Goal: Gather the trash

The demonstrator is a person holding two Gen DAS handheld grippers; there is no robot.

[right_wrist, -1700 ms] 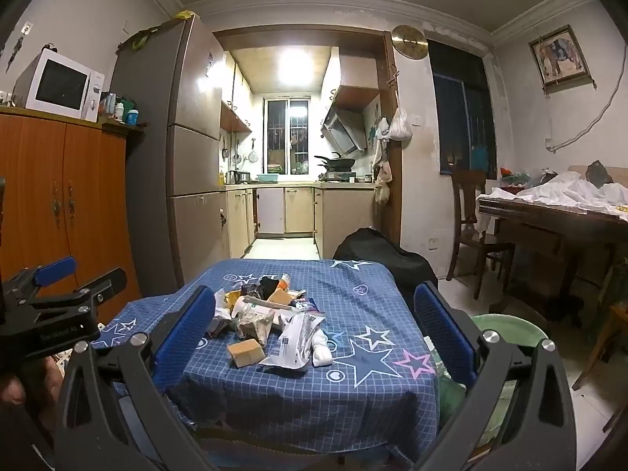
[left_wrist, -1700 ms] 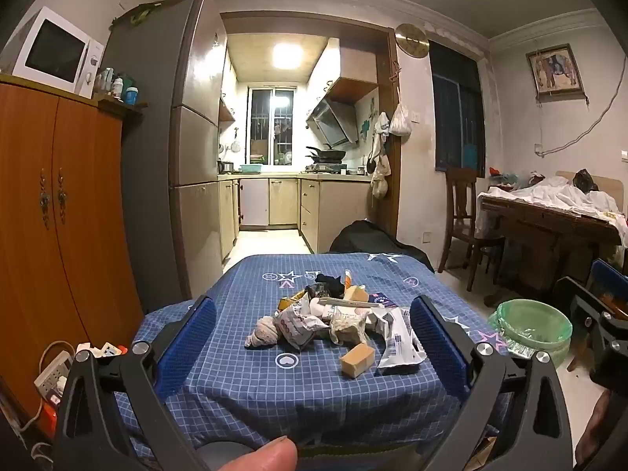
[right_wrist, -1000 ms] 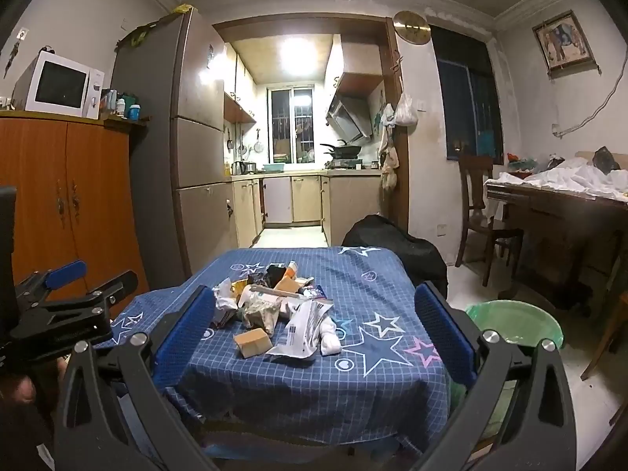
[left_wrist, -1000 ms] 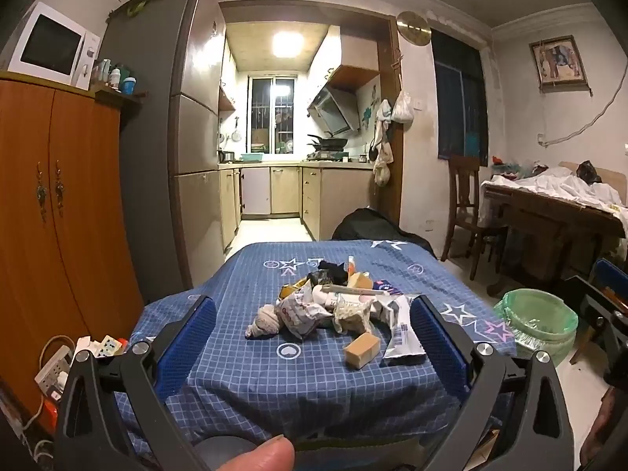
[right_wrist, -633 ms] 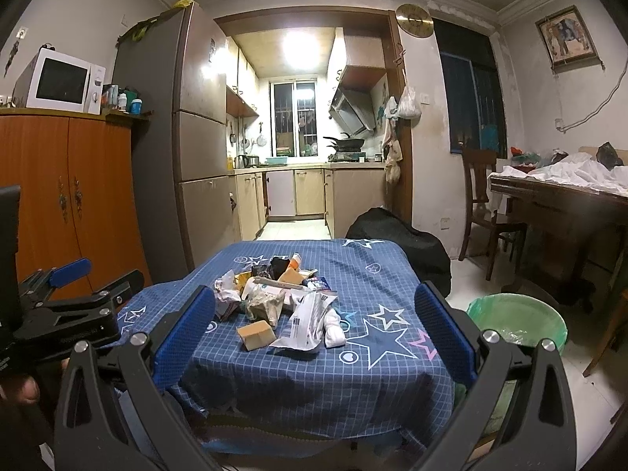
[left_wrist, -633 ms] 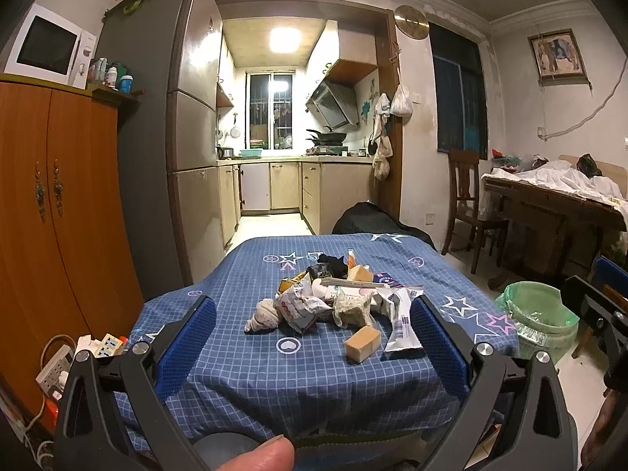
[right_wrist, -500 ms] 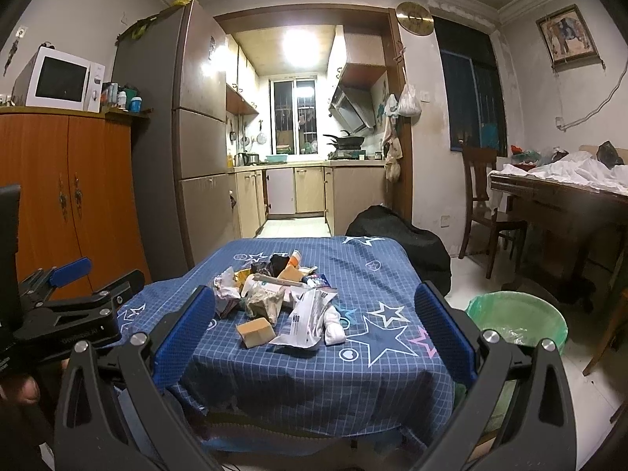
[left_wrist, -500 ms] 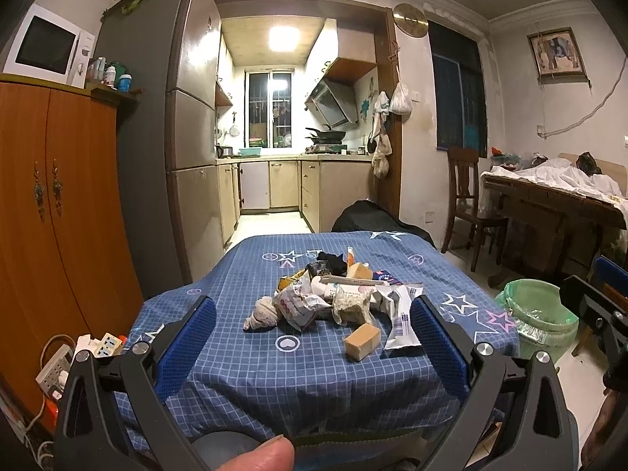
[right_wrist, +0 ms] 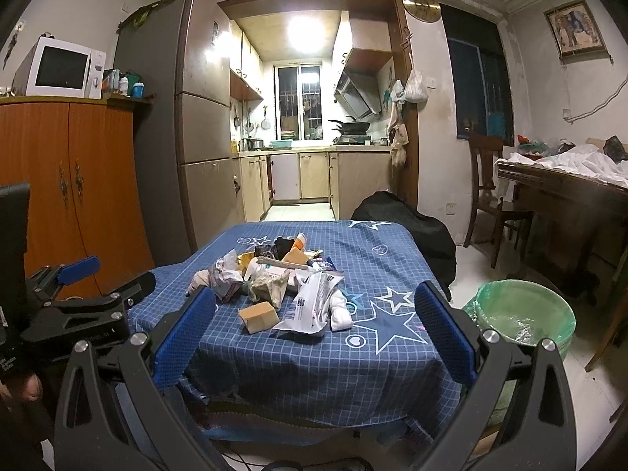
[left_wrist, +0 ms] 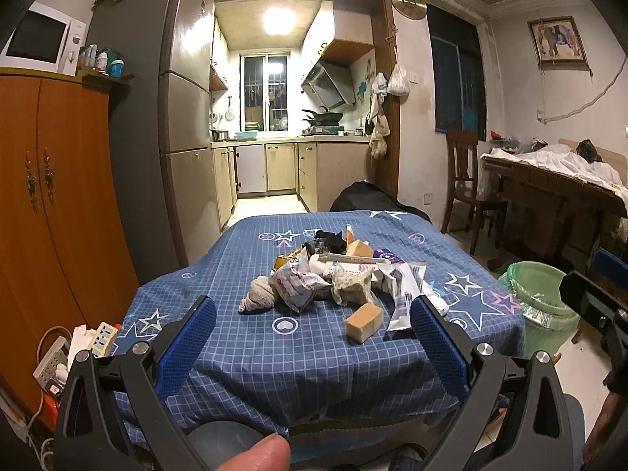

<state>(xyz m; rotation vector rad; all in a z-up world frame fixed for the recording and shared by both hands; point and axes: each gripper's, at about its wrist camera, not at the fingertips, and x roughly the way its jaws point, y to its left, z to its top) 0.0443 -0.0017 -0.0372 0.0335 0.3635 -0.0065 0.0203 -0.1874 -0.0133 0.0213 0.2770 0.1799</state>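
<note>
— Since nothing is held, which step is in hand?
— The approach: both the left gripper [left_wrist: 312, 339] and right gripper [right_wrist: 314, 331] are spread wide, short of the trash pile [left_wrist: 339, 280] heaped mid-desk [left_wrist: 251, 349].
— And next?
— One piece, perhaps the near tan block [right_wrist: 259, 316], must be closed on and carried to the green-lined bin [right_wrist: 522, 316] beside the desk's right edge.

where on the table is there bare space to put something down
Free cloth: the near strip of the table in front of the tan block, and the right side with the large stars toward the green bin. The trash pile crowds the middle.
</note>
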